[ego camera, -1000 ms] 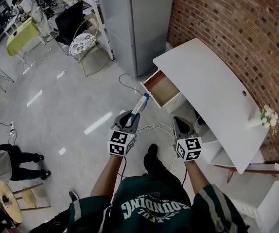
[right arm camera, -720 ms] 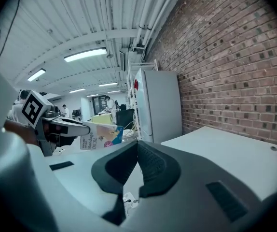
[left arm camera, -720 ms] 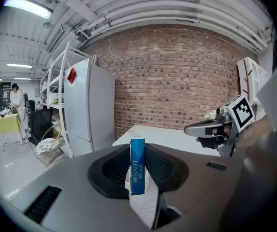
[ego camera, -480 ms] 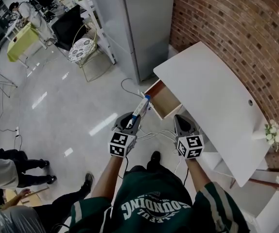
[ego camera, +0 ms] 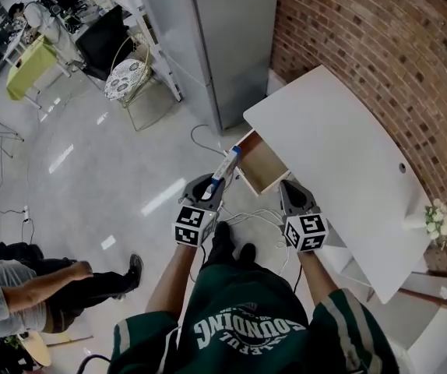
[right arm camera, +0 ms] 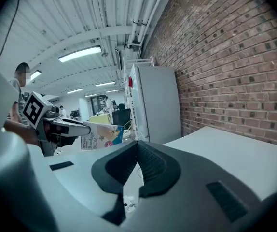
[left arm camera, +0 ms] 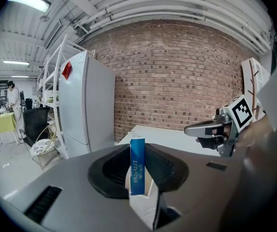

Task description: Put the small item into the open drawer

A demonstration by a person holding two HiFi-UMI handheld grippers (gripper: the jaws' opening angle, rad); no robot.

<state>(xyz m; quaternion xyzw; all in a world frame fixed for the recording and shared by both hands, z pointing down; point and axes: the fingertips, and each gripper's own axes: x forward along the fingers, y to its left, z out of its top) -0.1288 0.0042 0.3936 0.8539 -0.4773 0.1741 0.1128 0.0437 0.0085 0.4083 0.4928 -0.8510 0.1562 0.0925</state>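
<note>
A small blue and white box (ego camera: 225,164) sticks out forward from my left gripper (ego camera: 212,184), whose jaws are shut on its lower end. In the left gripper view the box (left arm camera: 137,165) stands upright between the pads. Its far end hangs just left of the open wooden drawer (ego camera: 261,160), which is pulled out of the white desk (ego camera: 340,162). The drawer looks empty. My right gripper (ego camera: 290,187) hovers by the drawer's near right corner, shut with nothing in it; its pads (right arm camera: 143,159) meet in the right gripper view. The box (right arm camera: 99,135) shows there too.
A tall grey fridge (ego camera: 223,37) stands behind the drawer. White cables (ego camera: 247,215) lie on the floor under the grippers. A flower vase (ego camera: 439,218) sits on the desk's right end. A chair (ego camera: 126,72) is at the back left, a person's legs (ego camera: 60,287) at the left.
Both grippers have come a little closer to the drawer, the box still held. The person at the left has stepped further into view.
</note>
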